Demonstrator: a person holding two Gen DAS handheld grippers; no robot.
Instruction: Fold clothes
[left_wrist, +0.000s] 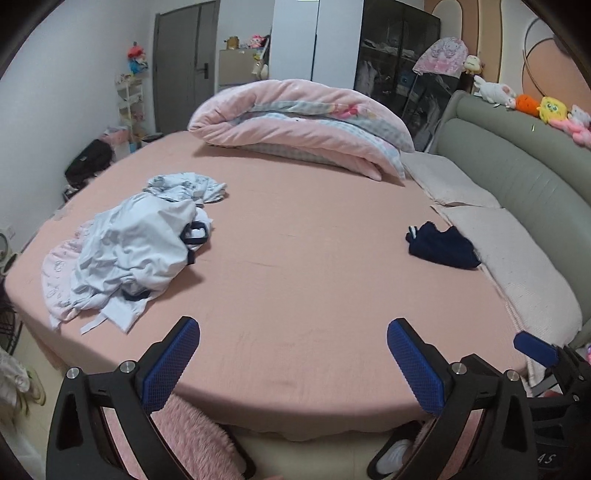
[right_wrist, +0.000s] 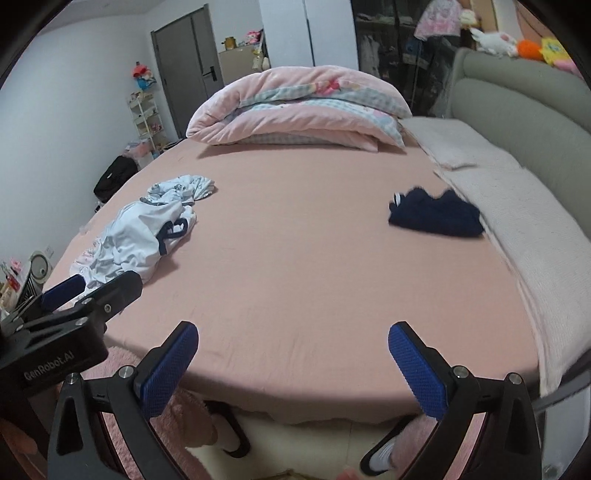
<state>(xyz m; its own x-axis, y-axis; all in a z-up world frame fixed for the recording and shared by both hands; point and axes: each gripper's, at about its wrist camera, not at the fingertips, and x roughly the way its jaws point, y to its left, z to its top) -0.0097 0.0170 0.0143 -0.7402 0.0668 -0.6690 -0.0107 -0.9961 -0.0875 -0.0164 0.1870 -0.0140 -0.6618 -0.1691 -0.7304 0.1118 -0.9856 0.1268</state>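
A crumpled heap of pale blue and white clothes (left_wrist: 129, 251) lies on the left of the pink bed (left_wrist: 295, 280); it also shows in the right wrist view (right_wrist: 140, 236). A small light printed garment (left_wrist: 188, 186) lies just behind it. A dark navy garment (left_wrist: 441, 245) lies at the right by the pillows, also in the right wrist view (right_wrist: 436, 214). My left gripper (left_wrist: 293, 362) is open and empty above the bed's near edge. My right gripper (right_wrist: 293, 363) is open and empty beside it; the left gripper (right_wrist: 74, 295) shows at its left.
A folded pink duvet (left_wrist: 299, 125) sits at the far side of the bed. Two pale pillows (left_wrist: 509, 258) line the green headboard (left_wrist: 524, 173) at the right, with plush toys on top. A pink fluffy rug (left_wrist: 199, 435) lies on the floor below.
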